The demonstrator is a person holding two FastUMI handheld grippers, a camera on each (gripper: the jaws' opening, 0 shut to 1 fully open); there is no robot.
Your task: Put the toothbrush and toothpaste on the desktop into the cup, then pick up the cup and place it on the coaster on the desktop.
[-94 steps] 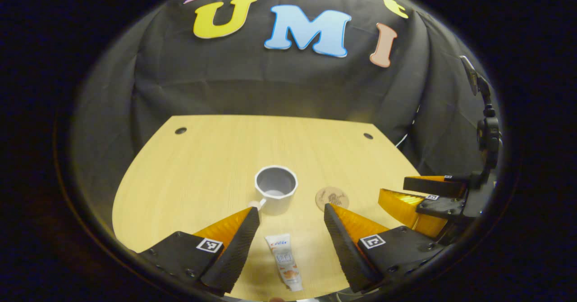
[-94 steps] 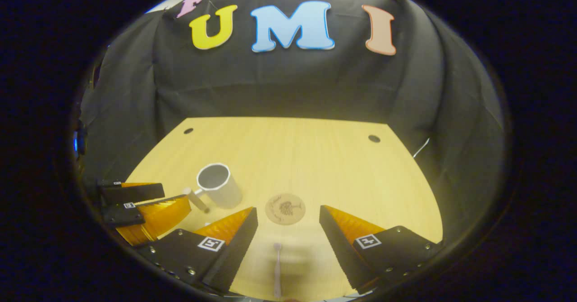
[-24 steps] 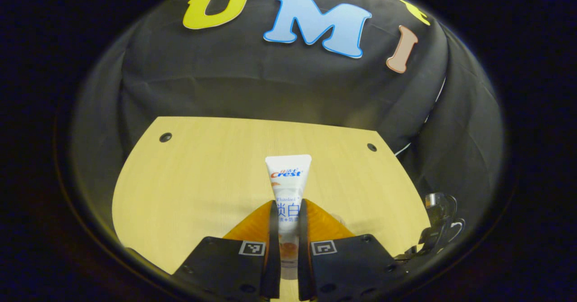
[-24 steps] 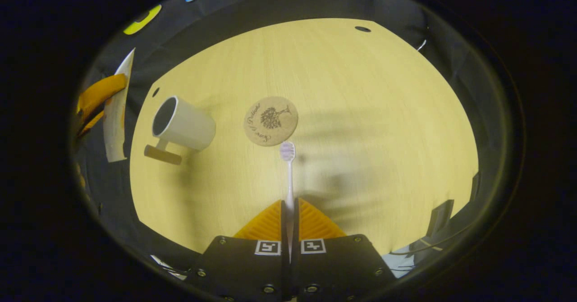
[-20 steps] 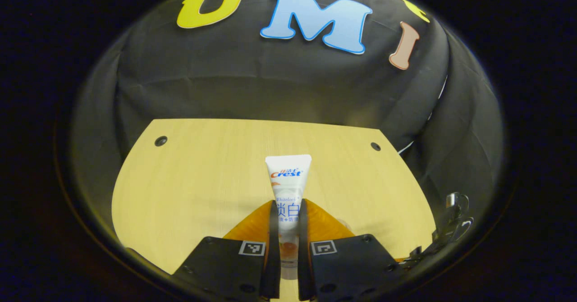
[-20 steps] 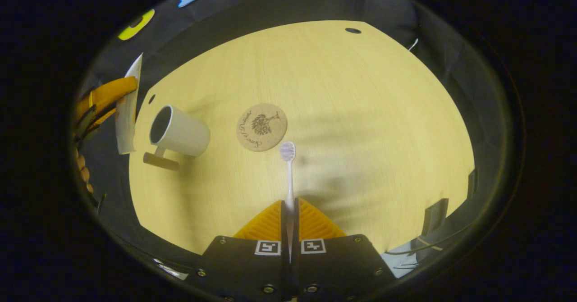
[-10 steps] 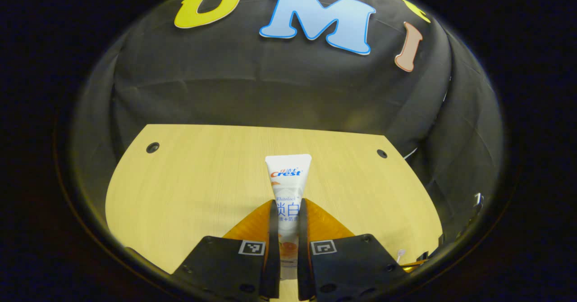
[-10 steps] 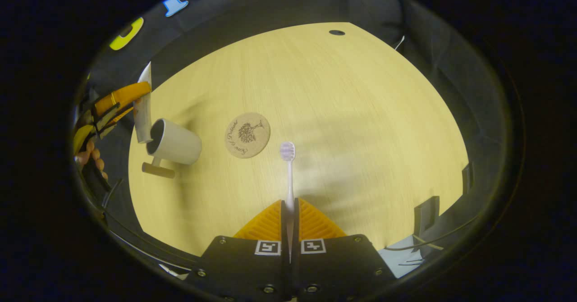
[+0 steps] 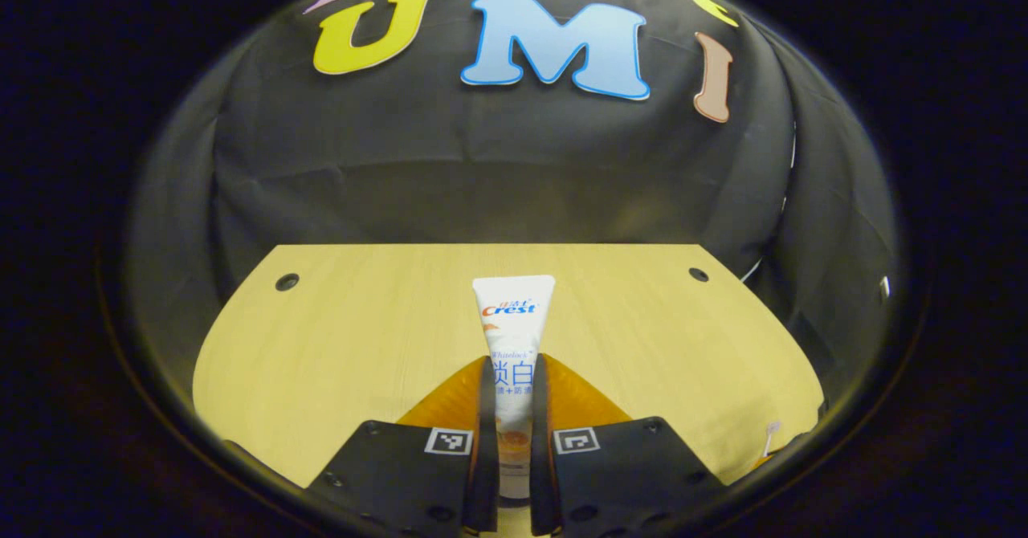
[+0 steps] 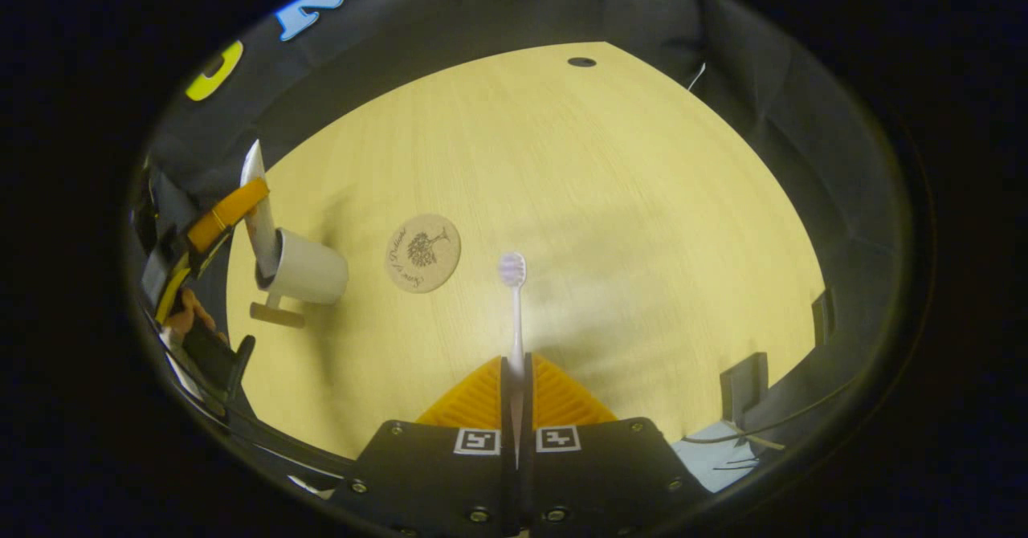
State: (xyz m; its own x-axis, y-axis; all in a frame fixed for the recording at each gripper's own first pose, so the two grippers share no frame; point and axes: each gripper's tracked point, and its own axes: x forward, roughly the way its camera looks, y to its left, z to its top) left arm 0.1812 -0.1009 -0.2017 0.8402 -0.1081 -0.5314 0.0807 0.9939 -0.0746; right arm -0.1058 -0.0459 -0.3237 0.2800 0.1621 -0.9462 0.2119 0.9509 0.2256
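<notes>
Left gripper clenched on toothpaste, frame centre; soft tube, prob dents, so best held mid-body. Right gripper clamped on toothbrush: light, stiff, thin, may pivot. Vs 0.5 s ago: tube lower end now at cup mouth, left of frame, beside coaster on desktop.

My fingers hide the toothpaste tube's lower end and the toothbrush's handle; beside the cup, the tube's tip is hidden behind its rim.
</notes>
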